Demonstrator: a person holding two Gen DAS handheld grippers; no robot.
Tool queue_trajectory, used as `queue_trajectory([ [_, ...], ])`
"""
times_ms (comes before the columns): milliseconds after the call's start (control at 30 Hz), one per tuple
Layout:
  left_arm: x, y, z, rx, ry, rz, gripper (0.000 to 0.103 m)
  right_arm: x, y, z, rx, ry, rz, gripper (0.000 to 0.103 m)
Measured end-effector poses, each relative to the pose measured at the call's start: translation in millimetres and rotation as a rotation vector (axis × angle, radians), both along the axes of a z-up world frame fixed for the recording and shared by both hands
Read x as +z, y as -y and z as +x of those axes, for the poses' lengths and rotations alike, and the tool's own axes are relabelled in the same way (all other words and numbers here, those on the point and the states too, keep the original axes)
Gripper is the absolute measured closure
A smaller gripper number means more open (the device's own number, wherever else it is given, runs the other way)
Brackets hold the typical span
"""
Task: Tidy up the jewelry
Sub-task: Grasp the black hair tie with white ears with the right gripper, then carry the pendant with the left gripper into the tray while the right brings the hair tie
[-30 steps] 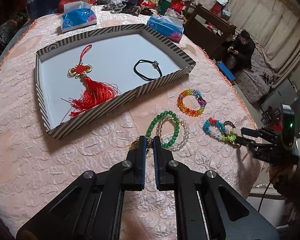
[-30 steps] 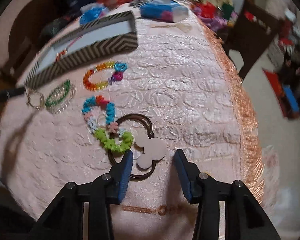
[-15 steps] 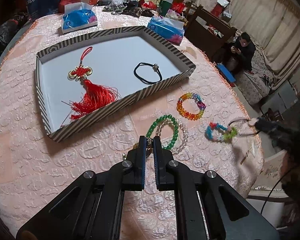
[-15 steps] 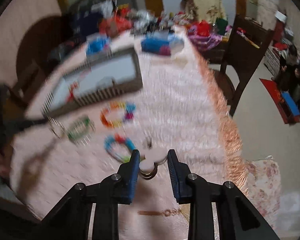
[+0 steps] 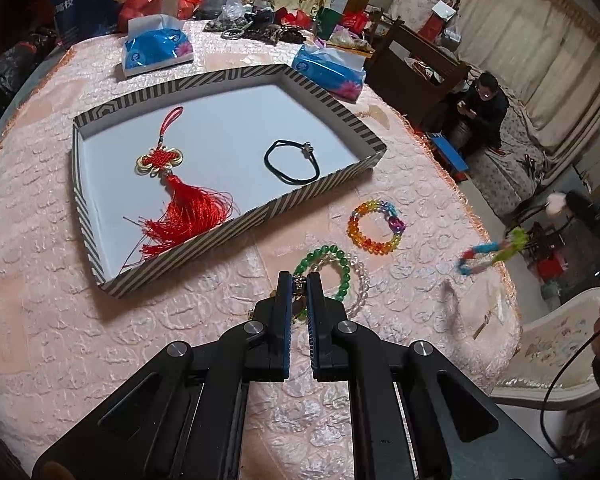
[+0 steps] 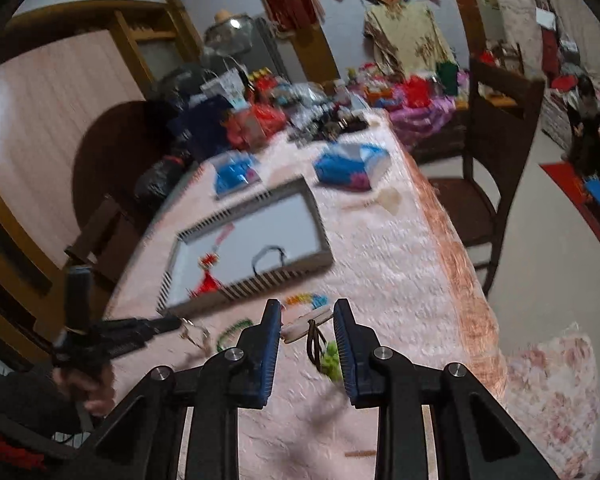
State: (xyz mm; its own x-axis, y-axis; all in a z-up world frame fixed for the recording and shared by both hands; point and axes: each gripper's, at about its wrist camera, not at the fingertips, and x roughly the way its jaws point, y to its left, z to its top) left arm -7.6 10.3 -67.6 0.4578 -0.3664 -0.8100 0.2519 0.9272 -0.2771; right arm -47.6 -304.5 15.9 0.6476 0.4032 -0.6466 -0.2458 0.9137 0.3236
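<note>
A striped tray [image 5: 324, 104] holds a red tassel knot [image 5: 180, 200] and a black cord bracelet [image 5: 292, 160]. On the pink tablecloth lie a rainbow bead bracelet [image 5: 374, 222] and a green bead bracelet [image 5: 340, 268] with a clear one. My left gripper [image 5: 299, 284] is shut on a small metal charm at these bracelets. My right gripper [image 6: 307, 320] is shut on a hair tie with white discs [image 6: 300, 326], lifted above the table; a multicoloured bracelet [image 5: 492, 252] hangs tangled from it.
Two blue tissue packs [image 5: 156, 50] [image 5: 328, 68] lie behind the tray. Clutter fills the table's far end [image 5: 252, 20]. A wooden chair [image 6: 496, 152] stands at the right side. A person [image 5: 480, 112] sits beyond the table.
My right gripper closed on the hair tie and lifted it off the table, with the multicoloured bracelet hanging along. My left gripper stayed shut at the green bracelet.
</note>
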Motion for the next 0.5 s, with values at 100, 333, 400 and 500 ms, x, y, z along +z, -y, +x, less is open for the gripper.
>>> queue_trajectory([
  [100,-1,1,0,-0.003,-0.004,-0.001,0.098,-20,-1,15,-0.024,-0.08,-0.029,0.078],
  [333,1,4,-3,-0.017,0.002,-0.001,0.097,-34,-4,25,-0.025,-0.097,-0.056,0.078],
  [400,4,4,-4,-0.022,0.012,-0.009,0.097,-32,-1,22,-0.033,-0.089,-0.039,0.078],
  [500,5,2,-3,-0.018,0.013,-0.011,0.097,-32,2,23,-0.044,-0.098,-0.02,0.078],
])
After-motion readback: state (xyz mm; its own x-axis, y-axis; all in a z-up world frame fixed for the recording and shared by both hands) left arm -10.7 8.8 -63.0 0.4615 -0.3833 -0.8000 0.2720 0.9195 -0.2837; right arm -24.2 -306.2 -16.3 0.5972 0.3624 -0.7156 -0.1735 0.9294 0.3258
